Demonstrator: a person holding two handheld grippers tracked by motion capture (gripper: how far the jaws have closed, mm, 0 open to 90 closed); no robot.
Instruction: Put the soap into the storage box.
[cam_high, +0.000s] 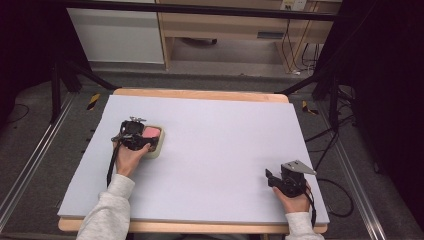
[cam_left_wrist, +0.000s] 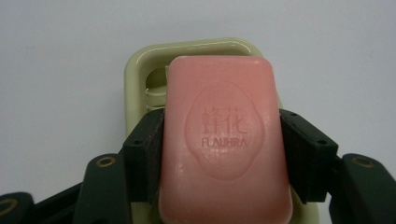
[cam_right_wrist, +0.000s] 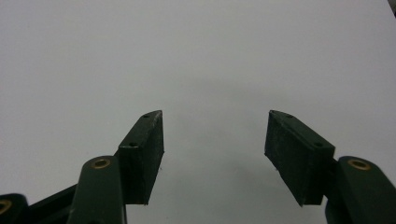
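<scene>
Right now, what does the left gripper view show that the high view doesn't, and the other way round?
Left gripper view alone: raised lettering reading FLAUHRA stamped on the pink rectangular soap bar, and both black jaw pads pressed against its long sides.

High view alone: the open right gripper resting near the table's front right, both grey sleeves, and the wooden table edge.

Shared: the left gripper at the soap, which is over the pale green plastic soap dish, on the light grey mat.
</scene>
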